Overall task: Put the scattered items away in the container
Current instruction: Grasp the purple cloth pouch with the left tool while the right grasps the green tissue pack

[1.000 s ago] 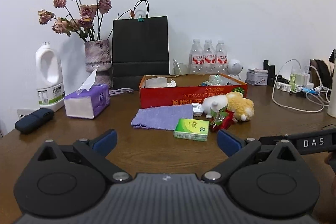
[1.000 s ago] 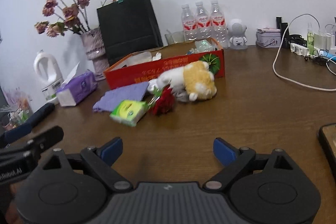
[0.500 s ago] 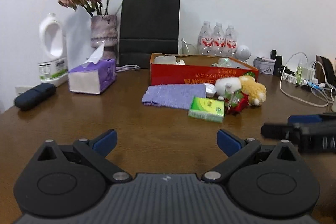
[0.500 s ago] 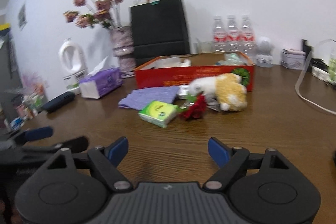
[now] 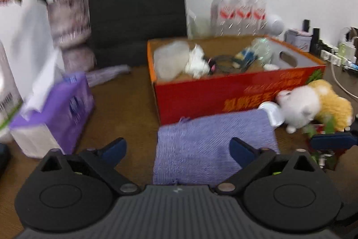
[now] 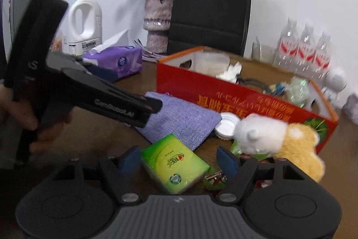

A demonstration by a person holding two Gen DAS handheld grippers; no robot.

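Note:
A red cardboard box (image 5: 235,93) (image 6: 223,93) holds several small items. In front of it lie a purple cloth (image 5: 212,149) (image 6: 183,120), a white lid (image 6: 227,122), a white-and-yellow plush toy (image 5: 313,104) (image 6: 279,138), a red flower piece (image 6: 214,178) and a green packet (image 6: 174,162). My left gripper (image 5: 177,148) is open over the cloth's near edge. My right gripper (image 6: 177,160) is open with the green packet between its fingers. The left gripper's finger (image 6: 111,104) reaches over the cloth in the right wrist view.
A purple tissue pack (image 5: 51,115) lies left of the box. Behind stand a vase of dried roses (image 6: 156,21), a black paper bag (image 6: 210,12), a white jug (image 6: 84,21) and three water bottles (image 5: 239,12). Cables and chargers (image 5: 335,55) are at the far right.
Both grippers have moved forward and down towards the items. The left now hangs over the purple cloth; the right now straddles the green packet. Both stay open.

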